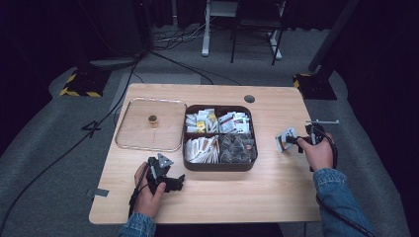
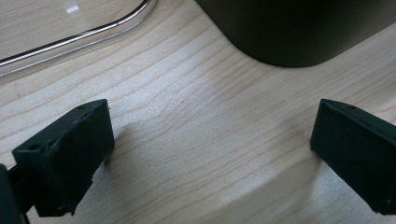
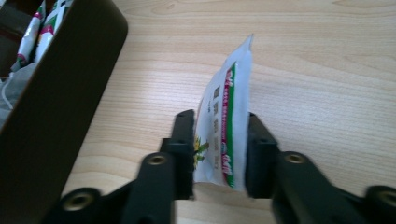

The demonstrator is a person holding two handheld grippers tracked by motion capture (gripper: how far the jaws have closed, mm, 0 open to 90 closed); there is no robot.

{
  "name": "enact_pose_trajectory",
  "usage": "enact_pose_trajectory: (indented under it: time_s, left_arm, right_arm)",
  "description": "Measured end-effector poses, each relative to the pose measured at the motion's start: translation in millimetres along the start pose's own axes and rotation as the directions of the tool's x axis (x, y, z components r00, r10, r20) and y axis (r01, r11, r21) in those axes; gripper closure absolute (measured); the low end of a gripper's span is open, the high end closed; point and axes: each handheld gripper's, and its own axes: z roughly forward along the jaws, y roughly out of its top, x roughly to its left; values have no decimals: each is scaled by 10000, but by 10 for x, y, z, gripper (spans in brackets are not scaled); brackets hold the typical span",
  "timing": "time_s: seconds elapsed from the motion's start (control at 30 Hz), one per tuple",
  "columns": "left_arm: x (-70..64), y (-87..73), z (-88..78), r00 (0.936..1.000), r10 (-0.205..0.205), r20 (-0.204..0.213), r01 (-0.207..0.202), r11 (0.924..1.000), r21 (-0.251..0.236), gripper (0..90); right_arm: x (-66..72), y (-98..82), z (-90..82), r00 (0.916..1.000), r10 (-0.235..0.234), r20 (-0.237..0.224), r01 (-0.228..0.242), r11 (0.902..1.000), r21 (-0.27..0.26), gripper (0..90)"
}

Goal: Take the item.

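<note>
— What's in the right gripper (image 3: pixel 219 154)?
— A flat, glossy white sachet (image 3: pixel 224 116) with a green stripe, standing on edge between slightly parted black jaws near the table's (image 1: pixel 232 197) right edge, beside the dark rounded box (image 1: pixel 220 165).
— The left gripper (image 2: pixel 210 140)?
— Jaws wide apart, nothing between them, over pale wood grain.

Bare light-wood tabletop (image 1: pixel 232 192) lies open along the near edge and right of the dark brown compartmented box of sachets (image 1: pixel 219 167), which blocks the centre, while the clear flat lid with a small brass knob (image 1: pixel 129 141) occupies the left.
</note>
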Motion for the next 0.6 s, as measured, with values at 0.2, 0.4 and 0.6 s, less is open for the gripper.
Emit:
enact_pose_trajectory:
  time_s: [0.2, 0.4, 0.6]
  left_arm:
    - [0, 0, 0, 10000, 1, -1, -1, 10000, 0, 0]
    - [0, 0, 0, 10000, 1, -1, -1, 10000, 0, 0]
    - [0, 0, 0, 10000, 1, -1, -1, 10000, 0, 0]
  right_arm:
    - [-56, -37, 33, 9999, -99, 73, 101, 9997, -238, 433]
    - [-163, -52, -21, 9949, -448, 898, 503, 9969, -599, 381]
    - [-225, -69, -99, 9956, -362, 862, 433, 9957, -820, 379]
